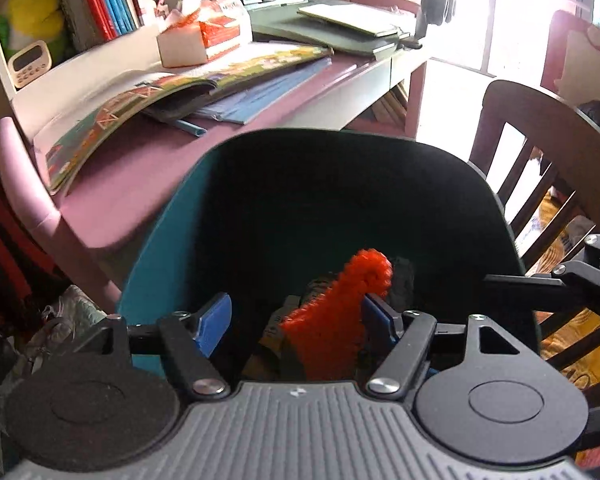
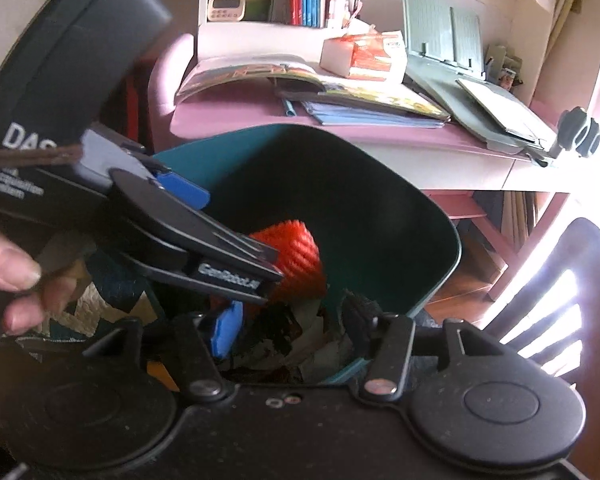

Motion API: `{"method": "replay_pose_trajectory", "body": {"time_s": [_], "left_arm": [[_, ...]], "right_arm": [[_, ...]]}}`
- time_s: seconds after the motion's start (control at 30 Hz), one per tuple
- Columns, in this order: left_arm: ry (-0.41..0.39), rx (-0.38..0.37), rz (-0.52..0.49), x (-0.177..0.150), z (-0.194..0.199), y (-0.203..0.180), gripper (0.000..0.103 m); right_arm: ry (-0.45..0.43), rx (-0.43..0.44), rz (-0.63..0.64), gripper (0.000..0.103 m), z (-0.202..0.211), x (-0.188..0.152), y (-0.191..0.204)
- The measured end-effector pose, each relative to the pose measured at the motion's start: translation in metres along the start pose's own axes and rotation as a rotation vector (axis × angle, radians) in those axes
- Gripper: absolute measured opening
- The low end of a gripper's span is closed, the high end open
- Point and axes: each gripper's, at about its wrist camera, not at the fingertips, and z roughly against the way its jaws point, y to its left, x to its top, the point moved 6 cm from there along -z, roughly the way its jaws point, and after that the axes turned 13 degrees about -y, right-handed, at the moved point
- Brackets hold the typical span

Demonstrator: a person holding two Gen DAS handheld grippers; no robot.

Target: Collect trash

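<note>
A teal trash bin (image 1: 160, 248) fills the middle of both views, also in the right wrist view (image 2: 428, 240). An orange foam net (image 1: 332, 320) lies inside it, between my left fingers but touching only the right one. My left gripper (image 1: 296, 324) is open over the bin mouth. In the right wrist view the left gripper (image 2: 220, 240) reaches in from the left above the orange net (image 2: 296, 260). My right gripper (image 2: 292, 328) is open at the bin's near rim, above crumpled paper scraps (image 2: 320, 344).
A pink desk (image 1: 140, 168) behind the bin carries an open picture book (image 1: 140, 100), blue folders (image 1: 268, 88), an orange-and-white carton (image 1: 204, 40) and a grey book stand (image 1: 332, 28). A dark wooden chair (image 1: 540, 152) stands at the right.
</note>
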Motion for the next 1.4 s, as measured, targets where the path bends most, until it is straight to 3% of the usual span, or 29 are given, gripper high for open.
{"method": "replay_pose_trajectory", "body": {"time_s": [0.67,1.4], "left_arm": [[-0.157,-0.002,0.089,-0.001,0.105,0.022,0.076],[-0.346,-0.079,0.100,-0.038,0.193,0.014,0.082]], "right_arm": [[-0.130,-0.034,-0.101,0.057,0.078,0.013,0.002],[-0.355,-0.034,-0.205,0.057,0.155,0.008,0.022]]}}
